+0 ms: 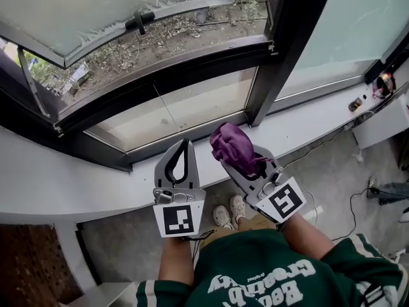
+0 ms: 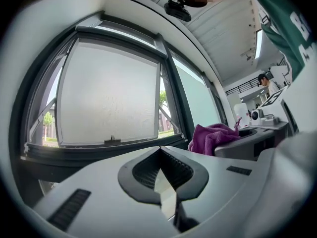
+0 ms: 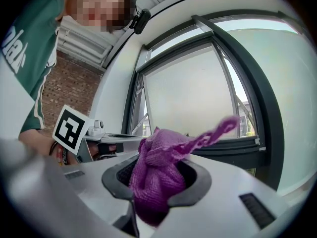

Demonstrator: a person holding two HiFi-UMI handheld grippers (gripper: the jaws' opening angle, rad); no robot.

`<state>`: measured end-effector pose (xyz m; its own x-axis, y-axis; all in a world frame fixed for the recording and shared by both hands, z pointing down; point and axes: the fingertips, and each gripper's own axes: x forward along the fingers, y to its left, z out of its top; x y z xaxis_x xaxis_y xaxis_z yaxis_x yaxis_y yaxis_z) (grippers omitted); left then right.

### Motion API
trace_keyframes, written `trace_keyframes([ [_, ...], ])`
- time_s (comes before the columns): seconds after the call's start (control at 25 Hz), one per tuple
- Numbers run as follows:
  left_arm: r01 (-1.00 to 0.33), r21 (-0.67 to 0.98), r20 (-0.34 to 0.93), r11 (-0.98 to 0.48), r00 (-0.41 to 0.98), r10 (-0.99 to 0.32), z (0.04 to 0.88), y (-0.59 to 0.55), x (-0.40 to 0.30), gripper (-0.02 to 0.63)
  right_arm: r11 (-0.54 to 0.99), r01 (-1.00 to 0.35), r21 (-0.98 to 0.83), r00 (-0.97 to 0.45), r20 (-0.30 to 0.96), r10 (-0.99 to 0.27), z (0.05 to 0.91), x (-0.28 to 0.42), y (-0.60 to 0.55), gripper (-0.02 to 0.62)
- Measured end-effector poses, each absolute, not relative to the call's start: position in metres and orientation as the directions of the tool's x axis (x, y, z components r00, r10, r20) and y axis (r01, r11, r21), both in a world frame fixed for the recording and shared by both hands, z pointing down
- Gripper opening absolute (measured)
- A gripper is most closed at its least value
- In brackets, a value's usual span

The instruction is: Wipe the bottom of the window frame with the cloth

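Head view: white sill (image 1: 64, 178) running below a dark window frame (image 1: 118, 155), upper sash tilted open, dry ground outside. Purple cloth (image 1: 231, 147) is bunched in the right tongs (image 1: 235, 157), above the sill's inner edge and not touching the frame, so wiping looks not started. Risk, my guess: the wad is bulky and only part of it is pinched, so dragging it along the rail could tug it loose, and the open sash is near. Left forearm (image 1: 176, 261) is straight, with the left tongs (image 1: 185, 147) aimed at the glass. Right forearm (image 1: 307, 235) comes in angled, its tongs tipped left.

Left gripper view: jaws meet at the tips with nothing between. Cloth (image 2: 210, 138) sits off right, bottom rail (image 2: 99, 152) ahead and apart.

Right gripper view: jaws clamped on the cloth (image 3: 157, 175). A loose tail sticks up toward the frame (image 3: 233, 145) and could snag. Bare jaw tips could also scrape the rail unless the cloth leads.
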<state>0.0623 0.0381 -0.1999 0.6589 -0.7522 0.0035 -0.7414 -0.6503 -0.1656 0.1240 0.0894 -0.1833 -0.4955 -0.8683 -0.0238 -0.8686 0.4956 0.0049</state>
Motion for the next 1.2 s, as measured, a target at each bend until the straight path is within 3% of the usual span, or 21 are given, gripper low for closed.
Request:
trace_keyframes([
  [0.52, -0.777, -0.178, 0.060, -0.604, 0.604, -0.795, -0.172, 0.010, 0.064, 0.009, 0.544, -0.837, -0.065, -0.543, -0.029, -0.839, -0.162, 0.136, 0.063, 0.133],
  [0.76, -0.822, -0.279, 0.051, -0.497, 0.504, -0.862, -0.153, -0.007, 0.055, 0.009, 0.588, -0.804, -0.085, -0.580, -0.106, -0.808, -0.142, 0.139, 0.043, 0.132],
  [1.04, -0.823, -0.245, 0.077, -0.512, 0.510, -0.857, -0.067, -0.046, -0.046, 0.009, 0.641, -0.759, -0.115, -0.636, -0.083, -0.767, -0.055, 0.025, -0.002, 0.132],
  [1.2, -0.809, -0.226, 0.137, -0.543, 0.525, -0.840, -0.063, -0.041, -0.053, 0.009, 0.632, -0.761, -0.144, -0.631, -0.061, -0.773, -0.052, 0.027, -0.005, 0.130],
])
